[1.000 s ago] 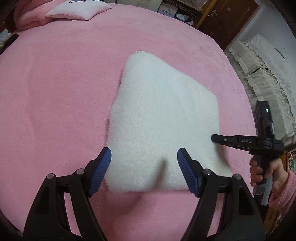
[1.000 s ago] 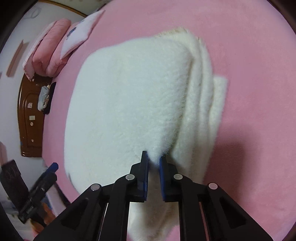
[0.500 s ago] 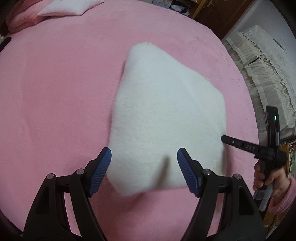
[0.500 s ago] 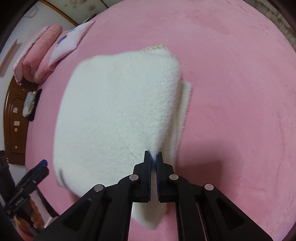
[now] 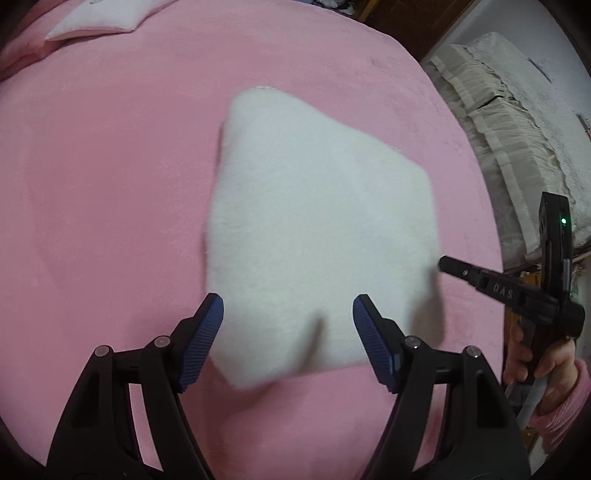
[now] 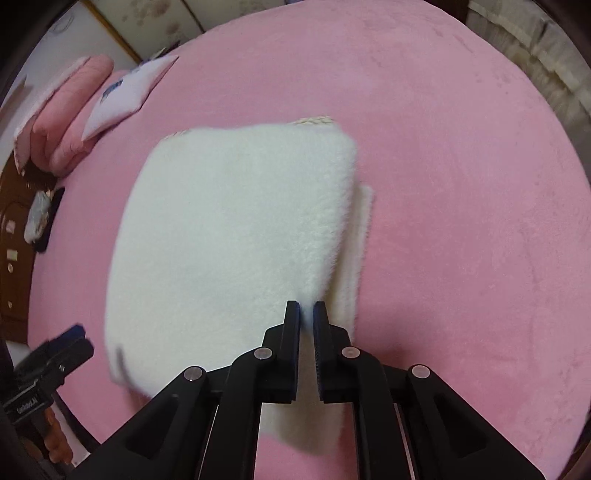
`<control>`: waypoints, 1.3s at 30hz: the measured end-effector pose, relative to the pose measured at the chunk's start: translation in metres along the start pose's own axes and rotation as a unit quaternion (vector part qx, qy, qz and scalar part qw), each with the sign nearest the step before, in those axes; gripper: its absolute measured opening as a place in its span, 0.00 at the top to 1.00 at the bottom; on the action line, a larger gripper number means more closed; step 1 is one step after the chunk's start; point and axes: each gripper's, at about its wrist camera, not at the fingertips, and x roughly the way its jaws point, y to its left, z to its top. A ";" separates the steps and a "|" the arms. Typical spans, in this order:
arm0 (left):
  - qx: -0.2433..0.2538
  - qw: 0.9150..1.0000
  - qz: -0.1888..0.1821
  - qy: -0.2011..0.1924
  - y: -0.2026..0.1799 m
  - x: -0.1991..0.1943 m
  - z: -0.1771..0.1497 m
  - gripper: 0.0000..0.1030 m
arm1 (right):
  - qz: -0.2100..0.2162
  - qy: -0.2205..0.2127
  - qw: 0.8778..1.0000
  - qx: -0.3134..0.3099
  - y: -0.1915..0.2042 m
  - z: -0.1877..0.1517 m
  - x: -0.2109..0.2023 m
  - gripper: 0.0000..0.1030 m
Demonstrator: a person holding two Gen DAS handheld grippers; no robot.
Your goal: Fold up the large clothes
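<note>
A white fleece garment (image 5: 314,221) (image 6: 236,229) lies folded in a thick rectangle on the pink bed (image 5: 110,184) (image 6: 461,184). My left gripper (image 5: 288,301) hangs above the garment's near edge, wide open but closing a little, and nothing touches its blue pads. My right gripper (image 6: 306,304) is above the garment's right edge. Its jaws stand a narrow slit apart and are opening. Fleece shows below the gap, not pinched. In the left wrist view the right gripper (image 5: 443,263) casts a shadow on the fleece. The left gripper (image 6: 74,332) shows at the lower left of the right wrist view.
A white pillow (image 5: 99,22) (image 6: 125,96) and a rolled pink quilt (image 6: 62,114) lie at the head of the bed. Cream lace-covered furniture (image 5: 517,110) stands past the bed's right side. A hand in a pink sleeve (image 5: 546,365) holds the right gripper.
My right gripper has risen off the fleece edge it was nipping, so the garment looks smaller in its view. The left gripper drifted slightly. The garment stays flat.
</note>
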 end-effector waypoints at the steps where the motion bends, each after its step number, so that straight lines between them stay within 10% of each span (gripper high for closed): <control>1: -0.001 1.000 -0.005 0.012 0.001 0.005 0.005 0.45 | 0.045 0.004 0.999 0.009 0.012 -0.003 -0.003 0.94; 5: -0.001 0.997 0.046 0.064 0.009 0.027 0.011 0.81 | 0.129 0.050 0.990 0.004 0.056 -0.021 0.018 0.94; 14: 0.045 0.993 0.081 0.067 0.023 0.045 -0.003 0.81 | 0.065 0.083 0.994 -0.001 0.104 -0.071 0.048 0.94; 22: 0.034 0.994 0.073 0.068 0.034 0.044 -0.008 0.79 | 0.024 0.044 0.996 0.068 0.061 -0.085 0.027 1.00; 29: 0.018 0.994 0.073 0.084 0.049 0.028 -0.008 0.82 | -0.058 -0.023 0.998 0.006 0.097 -0.125 -0.011 1.00; 35: 0.036 0.996 0.045 0.070 0.034 0.025 0.012 0.83 | 0.127 -0.020 0.990 0.058 0.131 -0.122 -0.006 1.00; 39: 0.051 0.997 0.052 0.039 0.030 0.033 0.035 0.83 | 0.160 -0.019 0.986 0.039 0.169 -0.117 0.016 1.00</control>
